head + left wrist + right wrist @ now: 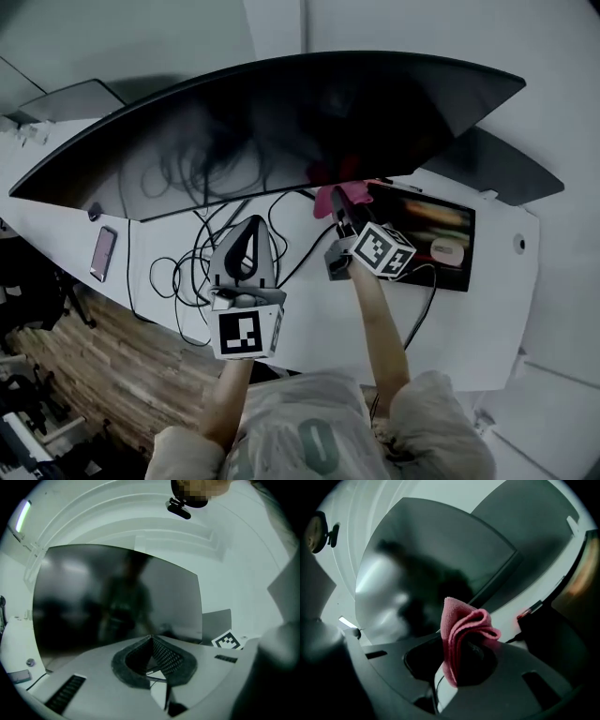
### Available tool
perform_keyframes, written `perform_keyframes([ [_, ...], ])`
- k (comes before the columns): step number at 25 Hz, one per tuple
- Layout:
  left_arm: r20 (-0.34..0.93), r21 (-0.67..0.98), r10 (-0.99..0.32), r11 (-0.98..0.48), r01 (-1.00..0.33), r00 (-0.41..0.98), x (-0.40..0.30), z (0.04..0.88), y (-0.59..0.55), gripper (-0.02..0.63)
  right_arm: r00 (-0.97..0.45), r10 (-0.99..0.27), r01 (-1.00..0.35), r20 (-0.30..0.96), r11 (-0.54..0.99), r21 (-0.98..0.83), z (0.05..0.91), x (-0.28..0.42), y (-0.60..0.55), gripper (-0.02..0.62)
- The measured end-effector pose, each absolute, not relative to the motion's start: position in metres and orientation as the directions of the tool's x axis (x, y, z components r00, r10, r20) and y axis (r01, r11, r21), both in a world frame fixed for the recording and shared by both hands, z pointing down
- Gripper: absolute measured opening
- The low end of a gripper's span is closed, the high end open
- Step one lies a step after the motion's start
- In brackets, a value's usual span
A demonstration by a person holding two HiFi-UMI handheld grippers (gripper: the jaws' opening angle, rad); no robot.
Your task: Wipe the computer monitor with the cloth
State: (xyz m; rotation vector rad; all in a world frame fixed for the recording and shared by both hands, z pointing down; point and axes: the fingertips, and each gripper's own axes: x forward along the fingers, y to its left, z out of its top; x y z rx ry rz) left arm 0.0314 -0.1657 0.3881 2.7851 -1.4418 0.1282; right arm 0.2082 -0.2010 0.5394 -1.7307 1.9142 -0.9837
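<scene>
A wide curved dark monitor [281,122] spans the back of the white desk; it also fills the left gripper view [117,597] and the right gripper view [440,559]. My right gripper [339,208] is shut on a folded pink cloth [343,195] [461,637], held just below the screen's lower edge near its middle. The cloth stands apart from the glass in the right gripper view. My left gripper [248,246] hangs lower and to the left over the desk, its jaws closed together with nothing between them [152,644].
A tangle of black cables [202,262] lies on the white desk [469,319] under the screen. A phone [103,253] lies at the left. A dark tablet-like screen [441,234] with a small white object sits at the right. Wooden floor lies below the desk's front edge.
</scene>
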Motion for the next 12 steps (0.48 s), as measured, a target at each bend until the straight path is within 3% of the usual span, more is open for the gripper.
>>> perform_keyframes([
  [12,0.058,-0.020,-0.914,-0.403,-0.915,0.401,-0.126,0.385,-0.163,0.015,-0.361,-0.915,-0.717,0.180,0.149,-0.681,0.545,0.036,-0.235,0.054],
])
